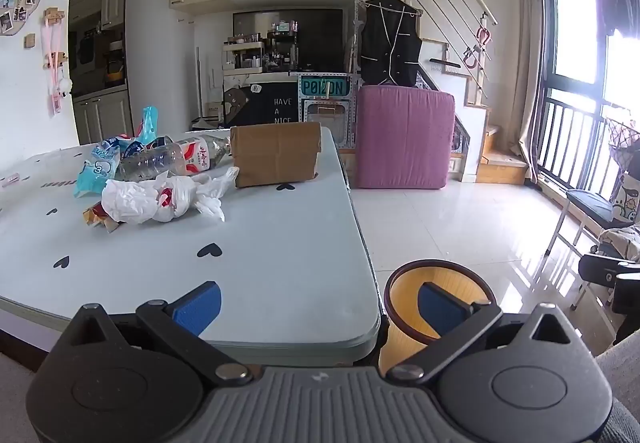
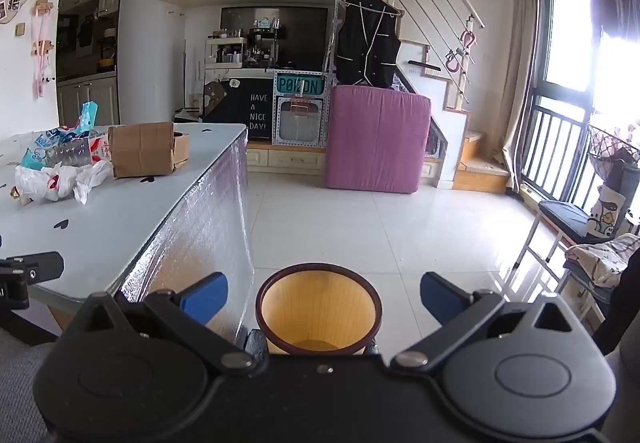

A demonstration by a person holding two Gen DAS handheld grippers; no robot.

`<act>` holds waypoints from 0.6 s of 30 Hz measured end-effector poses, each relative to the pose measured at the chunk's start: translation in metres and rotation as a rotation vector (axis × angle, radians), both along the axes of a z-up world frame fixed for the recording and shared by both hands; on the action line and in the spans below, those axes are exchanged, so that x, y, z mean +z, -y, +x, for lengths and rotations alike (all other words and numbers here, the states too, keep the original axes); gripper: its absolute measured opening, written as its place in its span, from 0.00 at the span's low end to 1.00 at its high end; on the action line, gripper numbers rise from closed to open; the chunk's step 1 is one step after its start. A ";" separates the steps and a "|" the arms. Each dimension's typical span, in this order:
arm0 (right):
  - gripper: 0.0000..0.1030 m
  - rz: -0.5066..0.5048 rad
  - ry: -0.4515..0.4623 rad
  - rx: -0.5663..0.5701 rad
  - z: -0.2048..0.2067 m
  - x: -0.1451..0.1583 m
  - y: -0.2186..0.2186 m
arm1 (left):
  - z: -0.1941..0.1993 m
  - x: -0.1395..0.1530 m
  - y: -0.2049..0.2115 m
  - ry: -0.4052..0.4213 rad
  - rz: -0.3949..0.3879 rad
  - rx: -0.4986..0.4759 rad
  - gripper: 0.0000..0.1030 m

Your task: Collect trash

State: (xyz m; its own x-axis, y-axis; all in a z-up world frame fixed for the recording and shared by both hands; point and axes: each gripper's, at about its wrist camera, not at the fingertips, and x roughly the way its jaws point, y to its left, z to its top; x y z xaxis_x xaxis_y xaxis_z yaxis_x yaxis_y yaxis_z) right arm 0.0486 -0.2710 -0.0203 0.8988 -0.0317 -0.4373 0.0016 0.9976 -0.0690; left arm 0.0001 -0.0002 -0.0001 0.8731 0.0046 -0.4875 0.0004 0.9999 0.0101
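A pile of trash lies on the pale table (image 1: 280,251): a crumpled white plastic bag (image 1: 160,199), a clear plastic bottle (image 1: 172,159), blue wrappers (image 1: 96,171) and a cardboard box (image 1: 276,155). A yellow bin with a dark rim (image 1: 404,291) stands on the floor by the table's right corner. My left gripper (image 1: 320,303) is open and empty over the table's near edge. My right gripper (image 2: 320,297) is open and empty, above the bin (image 2: 318,307). The trash also shows at the left of the right wrist view: bag (image 2: 52,183), box (image 2: 144,151).
A purple cushion block (image 1: 404,139) stands on the tiled floor beyond the table. A chair with cloth (image 2: 600,259) and a bench sit at the right by the window railing. Stairs and a cabinet are at the back.
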 end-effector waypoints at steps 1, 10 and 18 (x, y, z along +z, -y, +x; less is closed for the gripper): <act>1.00 0.002 -0.002 0.000 0.000 0.000 0.000 | 0.000 0.000 0.000 0.000 0.000 0.001 1.00; 1.00 0.001 -0.005 0.004 -0.003 -0.002 0.000 | 0.000 0.000 0.000 -0.003 -0.006 -0.002 1.00; 1.00 0.007 -0.014 0.005 0.002 -0.001 0.002 | 0.001 -0.003 0.000 -0.003 -0.007 -0.003 1.00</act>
State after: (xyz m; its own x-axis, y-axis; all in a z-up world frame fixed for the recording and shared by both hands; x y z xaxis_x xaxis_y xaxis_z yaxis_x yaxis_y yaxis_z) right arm 0.0503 -0.2734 -0.0209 0.8925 -0.0246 -0.4504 -0.0040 0.9980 -0.0624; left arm 0.0010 0.0002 -0.0033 0.8714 -0.0018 -0.4905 0.0036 1.0000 0.0028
